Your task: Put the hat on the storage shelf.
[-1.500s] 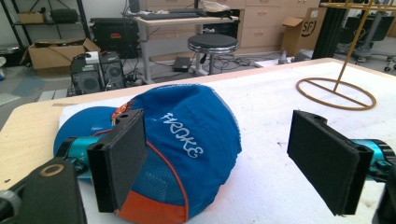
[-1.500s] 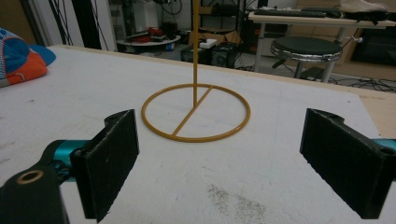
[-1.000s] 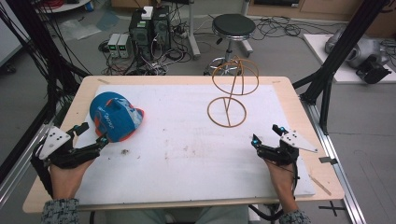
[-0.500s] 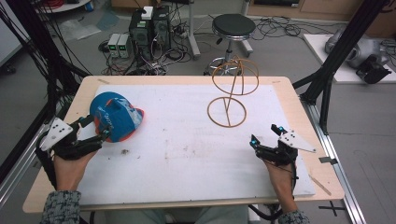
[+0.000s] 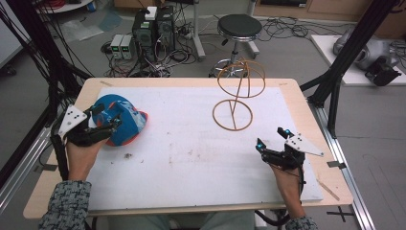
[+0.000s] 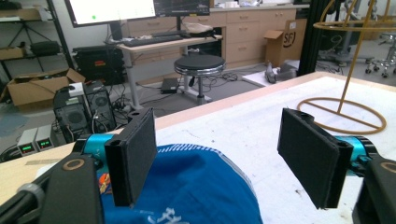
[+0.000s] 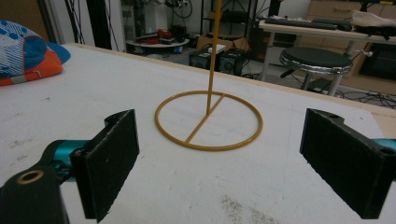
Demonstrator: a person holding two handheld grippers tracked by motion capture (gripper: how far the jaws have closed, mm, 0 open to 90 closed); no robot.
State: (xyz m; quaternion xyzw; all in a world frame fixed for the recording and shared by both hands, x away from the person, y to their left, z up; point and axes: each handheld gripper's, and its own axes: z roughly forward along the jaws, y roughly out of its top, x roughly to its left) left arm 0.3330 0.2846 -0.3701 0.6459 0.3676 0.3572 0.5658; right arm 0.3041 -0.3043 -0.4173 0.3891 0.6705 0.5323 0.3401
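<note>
Left tool (image 5: 107,122) has advanced over the blue cap (image 5: 125,123), jaws apart.

High view: above near edge, facing down over table (image 5: 191,143) | tool views: low, close, level | shared: wire stand (image 5: 233,103) (image 6: 348,109) (image 7: 208,119)

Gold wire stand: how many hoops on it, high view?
3 visible on the gold wire stand: one flat base ring lying on the white foam board, and two crossed hoops forming the globe on top of the upright rod. More may be hidden by overlap.
</note>
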